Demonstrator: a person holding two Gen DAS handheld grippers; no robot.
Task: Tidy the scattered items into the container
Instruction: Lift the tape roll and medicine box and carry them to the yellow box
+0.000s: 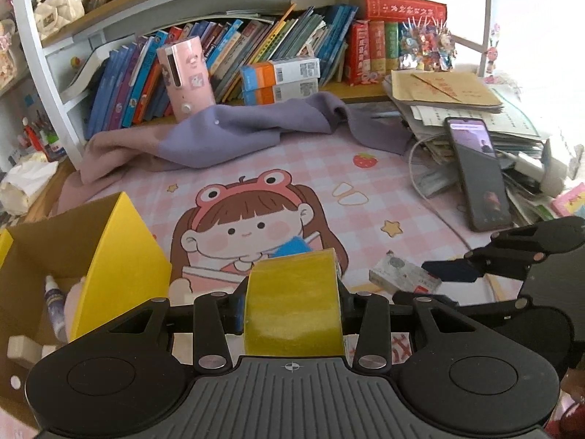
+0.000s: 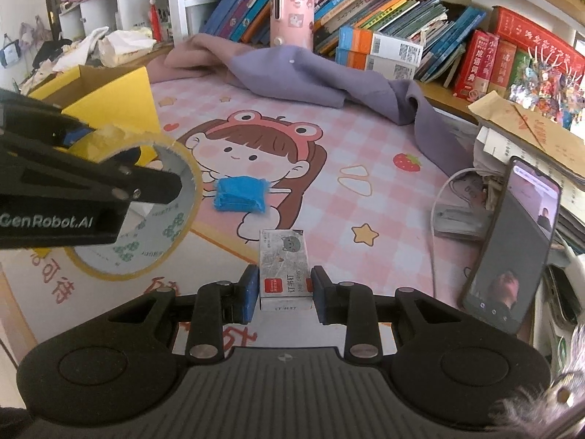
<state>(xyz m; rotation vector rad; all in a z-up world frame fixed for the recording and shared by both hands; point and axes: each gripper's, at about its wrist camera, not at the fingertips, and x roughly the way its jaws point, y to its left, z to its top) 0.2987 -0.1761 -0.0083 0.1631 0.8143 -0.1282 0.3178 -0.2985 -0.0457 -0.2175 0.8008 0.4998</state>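
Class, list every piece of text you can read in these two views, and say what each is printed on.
"GenRobot.AI": side of the left gripper.
"订书钉": staple box held in the right gripper.
Book spines, desk mat characters, tape roll core print: too blurred to read.

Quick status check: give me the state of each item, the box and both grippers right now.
left gripper: shut on the tape roll
tape roll: held, lifted
right gripper: shut on the staple box
staple box: held between the pads
blue cloth: loose on the mat
yellow box: open, bottle and plush inside
phone: screen lit, propped up
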